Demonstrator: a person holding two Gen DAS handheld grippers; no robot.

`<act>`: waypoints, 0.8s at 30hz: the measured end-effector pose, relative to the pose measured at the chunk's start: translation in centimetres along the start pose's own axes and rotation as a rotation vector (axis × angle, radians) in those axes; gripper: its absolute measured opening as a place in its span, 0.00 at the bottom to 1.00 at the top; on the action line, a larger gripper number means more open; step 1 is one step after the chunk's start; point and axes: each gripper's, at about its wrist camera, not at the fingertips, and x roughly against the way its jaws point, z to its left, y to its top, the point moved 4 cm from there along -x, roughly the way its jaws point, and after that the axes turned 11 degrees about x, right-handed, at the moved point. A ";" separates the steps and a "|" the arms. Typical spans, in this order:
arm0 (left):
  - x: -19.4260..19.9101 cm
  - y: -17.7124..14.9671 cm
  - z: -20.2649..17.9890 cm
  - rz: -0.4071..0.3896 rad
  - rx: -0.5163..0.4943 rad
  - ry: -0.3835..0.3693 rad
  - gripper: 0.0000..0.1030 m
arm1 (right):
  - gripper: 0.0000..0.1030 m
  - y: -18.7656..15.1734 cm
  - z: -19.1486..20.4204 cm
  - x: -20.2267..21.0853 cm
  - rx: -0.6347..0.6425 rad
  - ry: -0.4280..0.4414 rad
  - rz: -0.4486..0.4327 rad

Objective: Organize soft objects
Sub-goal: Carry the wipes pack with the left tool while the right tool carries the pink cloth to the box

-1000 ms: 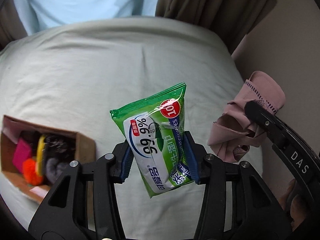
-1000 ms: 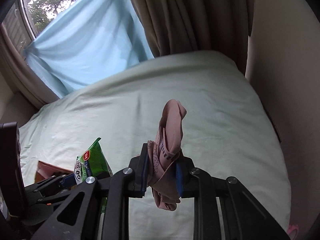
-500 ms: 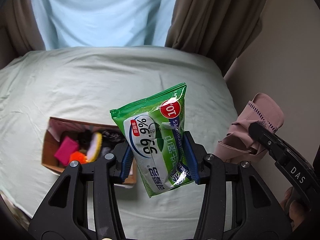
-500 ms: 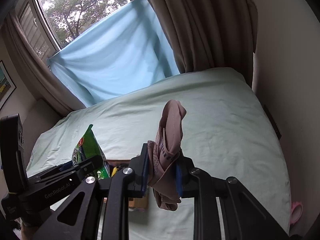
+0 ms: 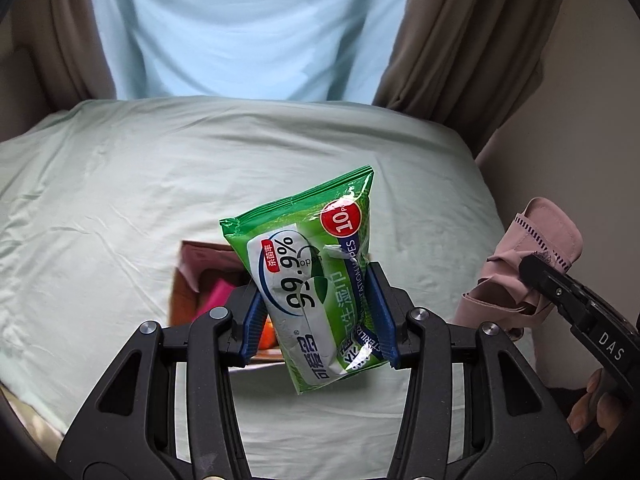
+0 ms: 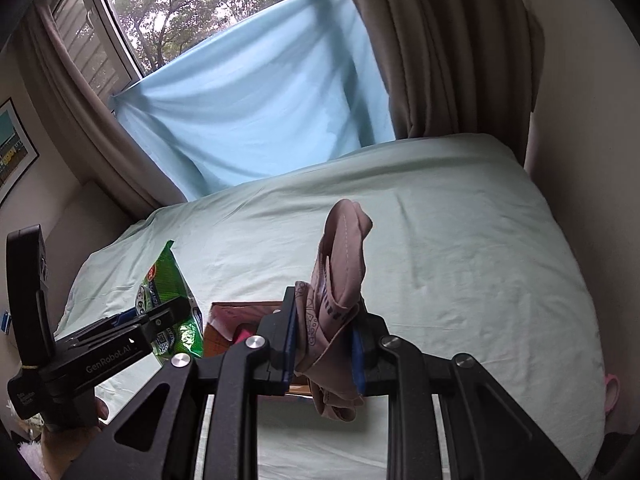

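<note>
Since a second ago, the cardboard box (image 5: 188, 280) has slid from the far left of my left wrist view to directly behind the wipes pack (image 5: 316, 292), and my right wrist view has tipped up to take in the window (image 6: 192, 12). My left gripper (image 5: 318, 320) pinches the green wipes pack between its blue pads, held above the pale green bed sheet (image 5: 120, 200). My right gripper (image 6: 324, 344) is clamped on a crumpled pink cloth (image 6: 340, 276), just right of the pack. Bright items lie in the box.
</note>
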 end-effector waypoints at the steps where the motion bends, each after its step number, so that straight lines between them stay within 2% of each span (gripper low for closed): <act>1: 0.0 0.3 1.2 0.004 0.003 0.001 0.42 | 0.20 0.0 1.0 -0.7 -0.005 0.000 0.006; 8: -0.6 2.0 8.3 0.020 0.009 0.015 0.42 | 0.20 -1.0 6.5 -4.7 -0.031 0.014 0.056; 14: -3.3 1.9 12.6 0.078 0.008 0.046 0.42 | 0.20 -2.0 9.5 -8.2 -0.054 0.029 0.105; 24: -9.5 -0.4 14.6 0.176 -0.028 0.100 0.42 | 0.20 -3.6 11.3 -15.7 -0.072 0.064 0.234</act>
